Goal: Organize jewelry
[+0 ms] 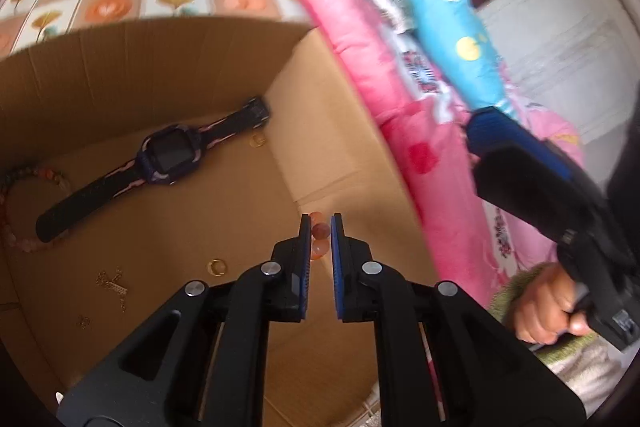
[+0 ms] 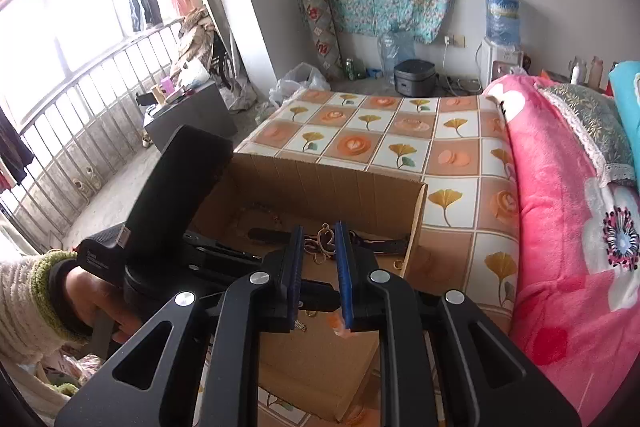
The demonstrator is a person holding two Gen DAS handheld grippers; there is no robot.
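The left gripper (image 1: 320, 227) pinches a strand of orange beads (image 1: 320, 241) between nearly closed blue pads, above the box (image 1: 344, 131). The right gripper (image 2: 318, 239) stands narrowly parted; whether it holds the orange bit at its right pad's base (image 2: 339, 325) cannot be told. In the box lie a watch (image 1: 160, 157), a bracelet (image 1: 24, 203), rings (image 1: 216, 267) and a chain (image 1: 114, 285). The round beads could roll out of the thin pinch and fall outside the box onto the pink blanket (image 1: 360, 59). The two grippers, close together, could also knock each other.
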